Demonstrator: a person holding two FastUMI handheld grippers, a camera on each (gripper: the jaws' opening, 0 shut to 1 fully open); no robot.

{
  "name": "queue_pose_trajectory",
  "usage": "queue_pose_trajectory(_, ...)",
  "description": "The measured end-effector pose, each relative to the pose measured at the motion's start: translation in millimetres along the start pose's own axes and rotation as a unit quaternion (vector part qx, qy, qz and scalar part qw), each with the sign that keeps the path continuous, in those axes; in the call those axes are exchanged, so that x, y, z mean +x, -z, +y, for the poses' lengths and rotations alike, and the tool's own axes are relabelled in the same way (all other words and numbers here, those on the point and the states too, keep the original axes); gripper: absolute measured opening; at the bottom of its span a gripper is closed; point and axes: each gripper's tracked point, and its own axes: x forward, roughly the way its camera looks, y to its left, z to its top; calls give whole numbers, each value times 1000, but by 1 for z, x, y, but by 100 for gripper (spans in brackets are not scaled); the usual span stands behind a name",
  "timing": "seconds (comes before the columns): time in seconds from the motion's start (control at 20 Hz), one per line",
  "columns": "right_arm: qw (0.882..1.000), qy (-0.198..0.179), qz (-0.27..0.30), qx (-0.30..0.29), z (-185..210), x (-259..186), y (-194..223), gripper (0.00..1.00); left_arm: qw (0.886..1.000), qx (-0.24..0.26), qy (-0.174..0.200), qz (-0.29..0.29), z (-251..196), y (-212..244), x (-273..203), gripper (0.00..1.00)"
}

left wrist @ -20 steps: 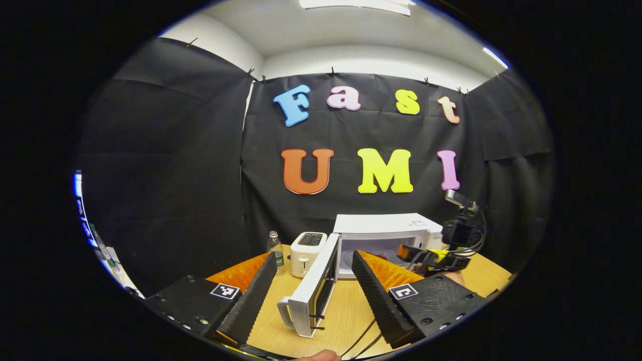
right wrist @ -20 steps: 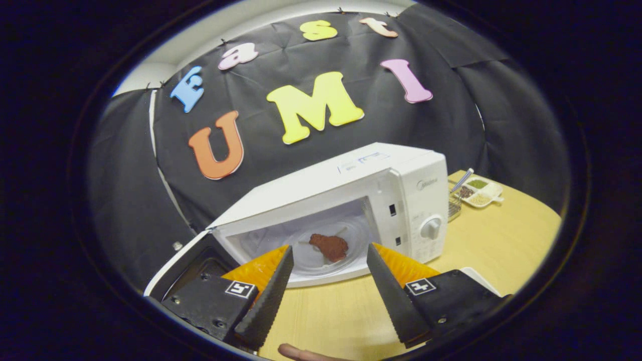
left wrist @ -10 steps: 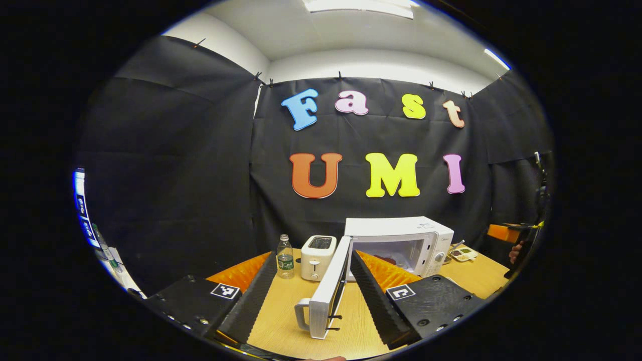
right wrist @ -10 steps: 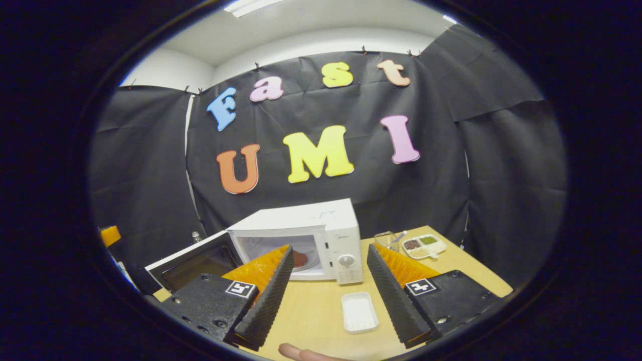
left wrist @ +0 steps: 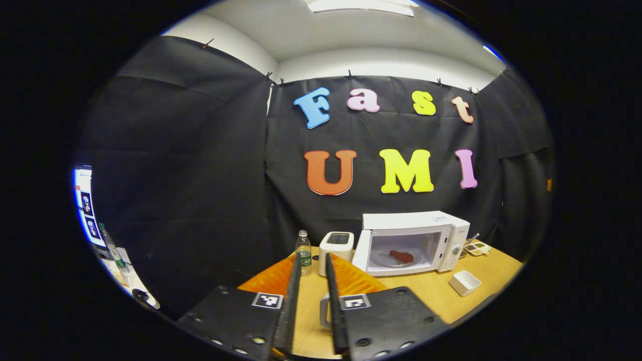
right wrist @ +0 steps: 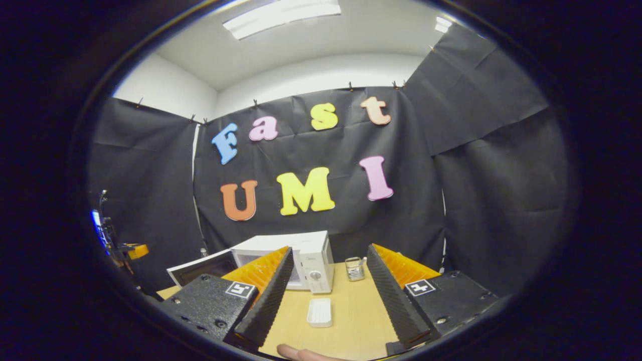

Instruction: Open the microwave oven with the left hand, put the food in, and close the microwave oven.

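Note:
The white microwave (left wrist: 416, 235) stands at the back of the table with its door (left wrist: 362, 248) swung open. A brown piece of food (left wrist: 401, 256) lies on the glass plate inside. My left gripper (left wrist: 314, 256) is open by a narrow gap. The white door handle (left wrist: 324, 310) sits in that gap beside the right finger, apart from the left finger. In the right gripper view, my right gripper (right wrist: 331, 248) stands wide open and holds nothing, well back from the microwave (right wrist: 308, 250) and its door (right wrist: 200, 268).
A toaster (left wrist: 336, 241) and a water bottle (left wrist: 303, 248) stand left of the microwave. A small white tray (left wrist: 465, 282) lies on the wooden table (left wrist: 491, 265) in front, also in the right gripper view (right wrist: 319, 312). A divided dish (left wrist: 477, 246) and a glass jar (right wrist: 354, 268) sit at the right.
My left gripper's fingers have drawn close together around the door handle and the view has shifted left. My right gripper has pulled farther back from the microwave, still wide open.

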Motion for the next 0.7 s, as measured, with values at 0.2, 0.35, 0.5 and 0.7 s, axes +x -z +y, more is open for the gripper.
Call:
queue_pose_trajectory(0.2, 999, 12, -30, 0, -22, -27, -14, 93, 1000, -10, 5, 29, 1, 32, 14, 0)
queue_pose_trajectory(0.35, 999, 13, -37, -5, -24, -36, -16, 93, 998, -16, 9, 52, 7, 62, 35, 2)
queue_pose_trajectory(0.5, 999, 2, -35, -10, -21, -40, -12, 93, 995, -30, 27, 91, 0, 104, 55, 0)
queue_pose_trajectory(0.7, 999, -5, -30, -15, -18, -41, -4, 93, 992, -35, 34, 113, 0, 138, 72, 17)
